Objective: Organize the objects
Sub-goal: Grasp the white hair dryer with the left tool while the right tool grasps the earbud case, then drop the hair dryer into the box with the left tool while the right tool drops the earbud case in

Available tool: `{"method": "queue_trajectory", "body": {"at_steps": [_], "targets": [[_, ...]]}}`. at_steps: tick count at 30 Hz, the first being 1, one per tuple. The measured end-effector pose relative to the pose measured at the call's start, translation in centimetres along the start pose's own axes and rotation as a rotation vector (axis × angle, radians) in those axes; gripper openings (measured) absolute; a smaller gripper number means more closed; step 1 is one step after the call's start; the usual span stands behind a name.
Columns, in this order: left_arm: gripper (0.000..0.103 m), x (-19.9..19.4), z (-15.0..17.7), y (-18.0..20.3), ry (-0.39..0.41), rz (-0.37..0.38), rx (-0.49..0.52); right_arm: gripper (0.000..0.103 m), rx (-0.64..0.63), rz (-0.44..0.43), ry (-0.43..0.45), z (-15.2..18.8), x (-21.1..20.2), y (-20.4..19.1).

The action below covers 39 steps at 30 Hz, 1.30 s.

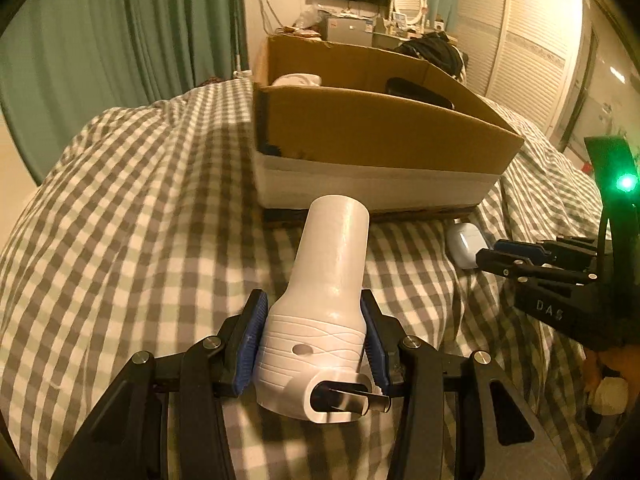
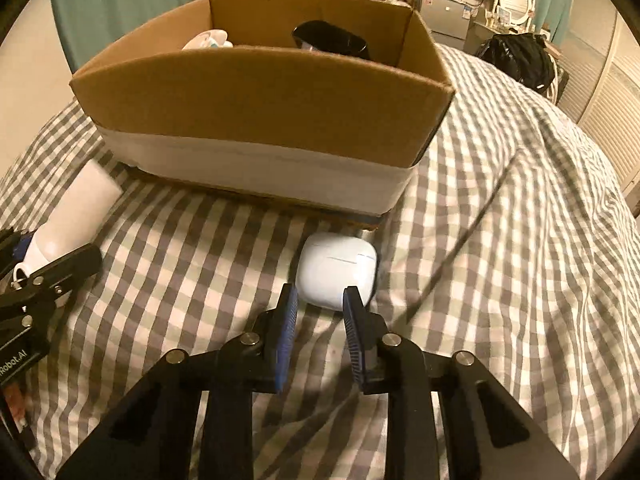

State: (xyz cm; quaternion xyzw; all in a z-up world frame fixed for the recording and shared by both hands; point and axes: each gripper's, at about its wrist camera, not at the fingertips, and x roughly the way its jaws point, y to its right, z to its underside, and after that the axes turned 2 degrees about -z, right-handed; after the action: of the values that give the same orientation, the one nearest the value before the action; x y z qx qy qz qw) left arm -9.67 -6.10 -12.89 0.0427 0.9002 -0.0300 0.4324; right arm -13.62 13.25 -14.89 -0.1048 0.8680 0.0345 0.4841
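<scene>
**Lifting the white piece boxward while the case waits**

Gripping a white plastic nozzle-like piece point(image 1: 320, 320), the left gripper point(image 1: 314, 334) has its jaws closed on the ribbed lower section, blue pads pressing both flanks, the smooth neck pointing away toward the cardboard box point(image 1: 380, 132). The piece sits low over the checked bedspread point(image 1: 120, 200); whether it rests on the cloth or is just clear of it I cannot tell. To do this step well, my judgement is that the hold should stay square on the ribbed band, since the smooth tapered neck above would likely slip. The near wall of the box stands taller than the piece, so it must be raised clear of that rim before it goes forward, then set down gently, as the box already holds things.

Further right, the right gripper point(image 2: 318, 316) has its jaws apart and empty, tips just short of a white earbud case point(image 2: 338, 270) that lies on the bedspread just in front of the box's near right corner. The case looks smooth and rounded; a centred pinch across its width would suit it.

Inside the box, the near wall cuts off most of a white object point(image 2: 208, 40) and a black object point(image 2: 330, 40), and neither can be identified. The box floor is hidden. The holder's hands are nearly out of view.
</scene>
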Motion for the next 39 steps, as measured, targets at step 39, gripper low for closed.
{"method": "queue_trajectory", "body": {"at_steps": [39], "targets": [[0.047, -6.5, -4.0, -0.6, 0.161, 0.019, -0.004, 0.051, -0.131, -0.070, 0.174, -2.2, -6.4, -4.6]]}}
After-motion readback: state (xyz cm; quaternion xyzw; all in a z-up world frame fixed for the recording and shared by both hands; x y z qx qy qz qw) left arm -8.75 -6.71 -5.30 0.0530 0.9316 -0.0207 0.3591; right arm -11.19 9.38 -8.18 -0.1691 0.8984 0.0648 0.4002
